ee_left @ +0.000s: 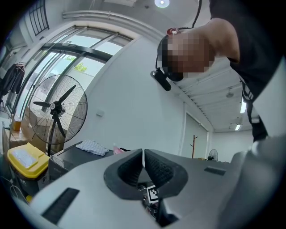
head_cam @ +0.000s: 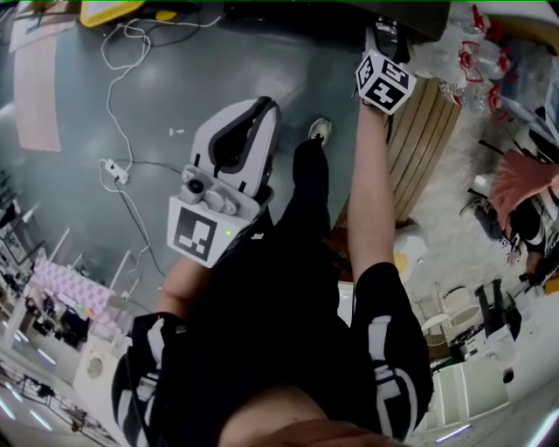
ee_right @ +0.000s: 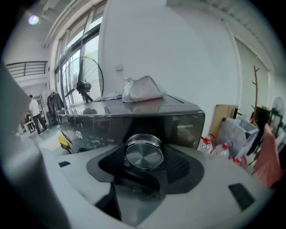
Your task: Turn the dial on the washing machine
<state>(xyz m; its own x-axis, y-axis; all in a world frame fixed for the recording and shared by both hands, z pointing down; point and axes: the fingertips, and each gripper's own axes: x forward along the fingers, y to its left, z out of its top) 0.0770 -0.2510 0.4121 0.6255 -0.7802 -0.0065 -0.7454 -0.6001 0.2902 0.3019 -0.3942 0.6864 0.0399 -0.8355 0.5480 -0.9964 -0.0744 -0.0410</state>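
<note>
The washing machine [ee_right: 178, 123] is dark and glossy, with a round silver dial [ee_right: 144, 152] on its front panel. In the right gripper view my right gripper [ee_right: 145, 157] has its jaws spread wide around the dial, one dark pad close on each side; I see no firm press. In the head view the right gripper [head_cam: 382, 30] reaches forward to the dark machine [head_cam: 306, 13] at the top edge, its marker cube [head_cam: 384, 80] facing me. My left gripper [head_cam: 262, 109] hangs in front of the person's body, away from the machine, its jaws together with nothing between them.
A crumpled cloth [ee_right: 142, 89] lies on the machine's top. A slatted wooden panel [head_cam: 428, 140] and bags of bottles [ee_right: 223, 138] stand to the right. A white cable with a power strip [head_cam: 113, 170] runs over the floor at left. A standing fan [ee_left: 56, 107] and a yellow bin [ee_left: 27, 161] are farther off.
</note>
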